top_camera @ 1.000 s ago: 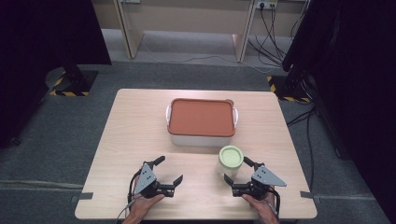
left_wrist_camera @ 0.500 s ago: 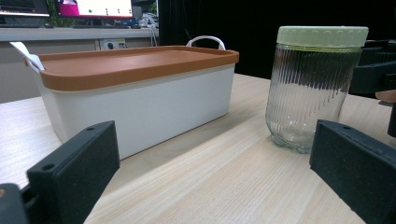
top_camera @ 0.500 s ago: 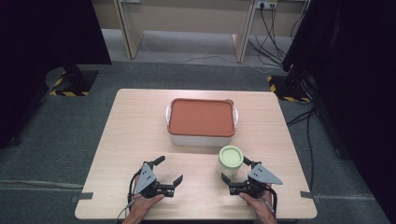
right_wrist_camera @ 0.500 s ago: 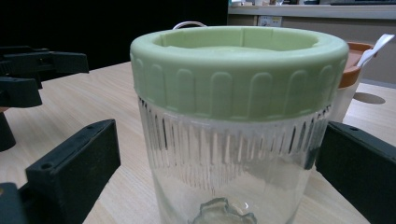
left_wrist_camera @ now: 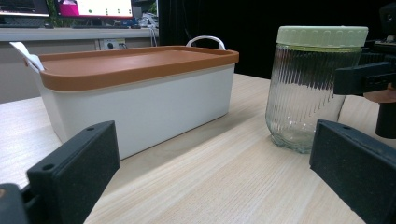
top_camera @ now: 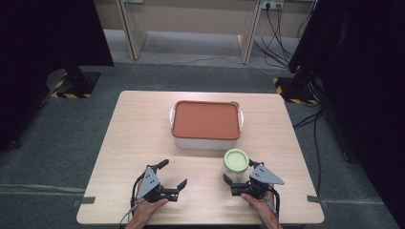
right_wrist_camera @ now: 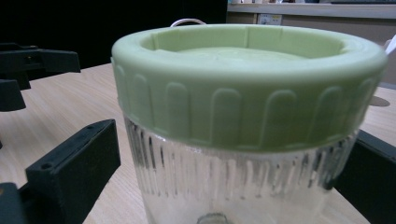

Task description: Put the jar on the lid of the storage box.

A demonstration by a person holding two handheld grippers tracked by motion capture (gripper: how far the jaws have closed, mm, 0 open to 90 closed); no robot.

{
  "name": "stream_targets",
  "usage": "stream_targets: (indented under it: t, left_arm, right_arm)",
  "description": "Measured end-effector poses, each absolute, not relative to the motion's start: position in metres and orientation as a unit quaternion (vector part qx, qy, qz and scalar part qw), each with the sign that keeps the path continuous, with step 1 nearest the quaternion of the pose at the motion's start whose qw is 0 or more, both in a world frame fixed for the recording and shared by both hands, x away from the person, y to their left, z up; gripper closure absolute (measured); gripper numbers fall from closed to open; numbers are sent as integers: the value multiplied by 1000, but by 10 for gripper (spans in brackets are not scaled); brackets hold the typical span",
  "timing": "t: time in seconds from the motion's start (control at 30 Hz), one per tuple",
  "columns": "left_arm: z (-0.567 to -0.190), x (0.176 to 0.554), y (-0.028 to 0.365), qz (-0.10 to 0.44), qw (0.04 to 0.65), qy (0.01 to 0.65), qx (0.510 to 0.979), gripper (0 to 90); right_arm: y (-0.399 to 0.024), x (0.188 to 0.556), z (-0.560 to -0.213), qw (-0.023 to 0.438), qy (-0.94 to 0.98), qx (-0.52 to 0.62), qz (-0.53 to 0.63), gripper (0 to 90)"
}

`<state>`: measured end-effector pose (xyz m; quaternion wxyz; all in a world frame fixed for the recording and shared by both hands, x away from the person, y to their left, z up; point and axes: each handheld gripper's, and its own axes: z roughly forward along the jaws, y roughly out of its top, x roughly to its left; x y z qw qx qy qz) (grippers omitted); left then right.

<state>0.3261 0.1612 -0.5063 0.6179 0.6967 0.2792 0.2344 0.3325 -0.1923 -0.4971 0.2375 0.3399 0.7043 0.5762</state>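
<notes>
Standing upright on the pale wooden surface (top_camera: 143, 129), the ribbed glass jar (top_camera: 235, 167) sits toward 5 o'clock of the tabletop, just in front of the white box (top_camera: 205, 141). A light green screw lid (top_camera: 236, 159) closes the jar; its rim is fluted with shallow vertical ridges, seen close in the right gripper view, and no brand, label or writing can be read on lid or glass. The right tool (top_camera: 237, 183) lies at the jar's 6 o'clock, released, its jaws spread to either side of the glass and not touching it: in its own view one black jaw rises at the left with a clear gap to the jar, the other shows behind the glass at the right. A hand (top_camera: 261, 210) holds it from the near edge.

The left tool (top_camera: 173, 173) rests toward 7 o'clock of the surface, well apart from the jar, also released with its jaws wide and nothing between them. Its view looks across the wood to the box and the jar side by side.

An orange-brown lid (top_camera: 205, 119) covers the box, which has white handles at its ends and stands near the middle of the surface. Neither carries readable lettering.
</notes>
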Motion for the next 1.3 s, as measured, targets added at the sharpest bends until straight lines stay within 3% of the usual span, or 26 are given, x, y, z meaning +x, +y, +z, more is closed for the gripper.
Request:
stream_targets:
  t: [0.5, 0.83, 1.3]
  left_arm:
    - [-506, 326, 161, 235, 618, 278, 697, 10]
    - [-506, 326, 161, 235, 618, 278, 697, 10]
    - [-506, 326, 161, 233, 619, 278, 697, 10]
  right_arm:
    - [-191, 338, -502, 235, 705, 349, 571, 33]
    - [-190, 339, -506, 232, 708, 348, 569, 108]
    - [-189, 336, -503, 242, 707, 350, 565, 118]
